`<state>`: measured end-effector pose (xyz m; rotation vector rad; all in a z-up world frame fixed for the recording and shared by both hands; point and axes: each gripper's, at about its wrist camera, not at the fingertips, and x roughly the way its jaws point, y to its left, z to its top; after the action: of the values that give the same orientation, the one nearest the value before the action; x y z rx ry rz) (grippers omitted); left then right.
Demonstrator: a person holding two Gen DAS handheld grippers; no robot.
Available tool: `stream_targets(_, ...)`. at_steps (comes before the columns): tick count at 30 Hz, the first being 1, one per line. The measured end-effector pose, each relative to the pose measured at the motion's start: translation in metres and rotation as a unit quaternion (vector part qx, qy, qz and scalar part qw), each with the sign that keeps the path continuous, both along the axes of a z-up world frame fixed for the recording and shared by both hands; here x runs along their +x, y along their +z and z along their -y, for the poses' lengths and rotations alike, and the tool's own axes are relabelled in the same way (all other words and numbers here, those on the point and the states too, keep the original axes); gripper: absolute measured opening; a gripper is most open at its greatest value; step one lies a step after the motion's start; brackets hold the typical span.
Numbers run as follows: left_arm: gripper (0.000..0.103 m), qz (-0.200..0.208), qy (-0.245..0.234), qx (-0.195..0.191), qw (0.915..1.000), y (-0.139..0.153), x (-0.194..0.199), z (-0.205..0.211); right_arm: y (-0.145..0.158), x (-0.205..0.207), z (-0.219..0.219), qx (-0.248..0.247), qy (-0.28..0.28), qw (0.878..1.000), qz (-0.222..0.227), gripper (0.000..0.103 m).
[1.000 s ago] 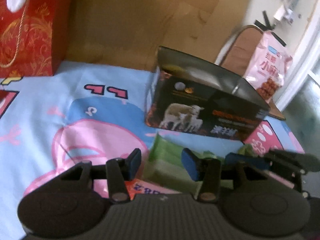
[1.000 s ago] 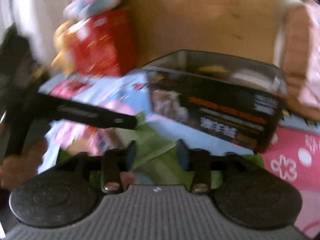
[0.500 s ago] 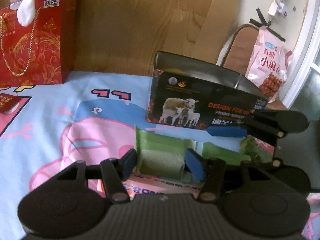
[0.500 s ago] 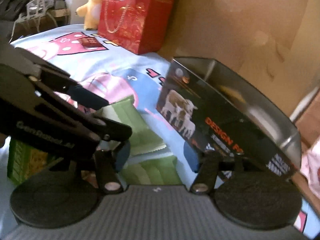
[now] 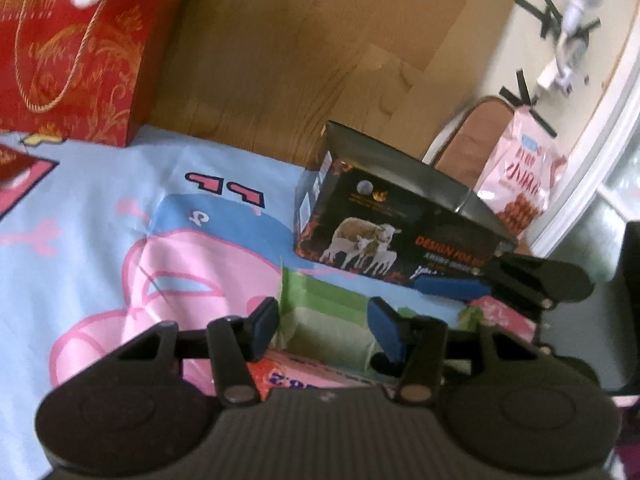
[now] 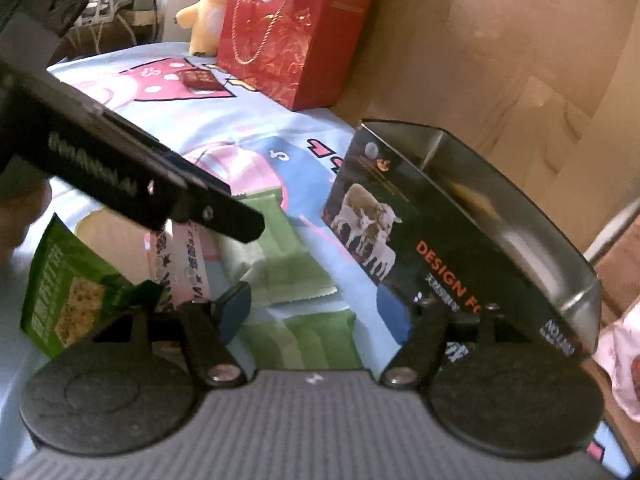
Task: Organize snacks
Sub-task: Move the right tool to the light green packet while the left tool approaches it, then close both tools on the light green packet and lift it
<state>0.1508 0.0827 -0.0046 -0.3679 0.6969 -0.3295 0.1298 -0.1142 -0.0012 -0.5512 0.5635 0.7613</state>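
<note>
Left gripper: fingers apart, straddling a green packet before the black box, unclamped.
Right gripper: fingers widening apart, empty, beside that box.

Snacks laid out on a bed before an open box

The open box stands on the bedsheet near the headboard; snack packets lie in front of it, and a gift bag stands far left against the headboard.

Strewn flat on the cartoon-print bedsheet just before an open-topped black box printed with sheep: two pale green snack packets, a pink wrapper, one tilted dark-green popcorn-like bag.
</note>
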Motion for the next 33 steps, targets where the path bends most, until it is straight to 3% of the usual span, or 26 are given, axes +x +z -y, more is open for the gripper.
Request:
stream_targets(5, 0.049, 0.003, -0.002, 0.007, 1.0, 0.0, 0.003, 0.002, -0.002, 0.014, -0.001, 0.007, 0.0, 1.0, -0.021, 0.083)
stream_targets(11, 0.049, 0.002, 0.007, 0.005, 1.0, -0.001, 0.005, -0.001, 0.0, 0.025, 0.004, 0.059, 0.017, 0.993, -0.098, 0.081)
stream_targets(18, 0.05, 0.006, 0.004, 0.02, 0.9998, -0.001, 0.007, 0.003, -0.006, 0.029, -0.002, 0.072, 0.015, 0.99, -0.12, 0.077)
stream_targets(25, 0.047, 0.017, -0.012, 0.044, 0.9988, 0.0, 0.001, 0.014, -0.006, 0.018, -0.012, 0.08, -0.003, 0.991, -0.103, 0.063)
stream_targets(26, 0.044, 0.016, -0.012, 0.041, 0.999, 0.0, 0.001, 0.013, -0.005, 0.014, -0.013, 0.084, 0.0, 0.991, -0.103, 0.051)
stream_targets(33, 0.042, 0.027, -0.015, -0.007, 0.9995, 0.006, -0.004, 0.002, -0.002, -0.02, -0.026, 0.026, -0.02, 0.999, 0.02, 0.051)
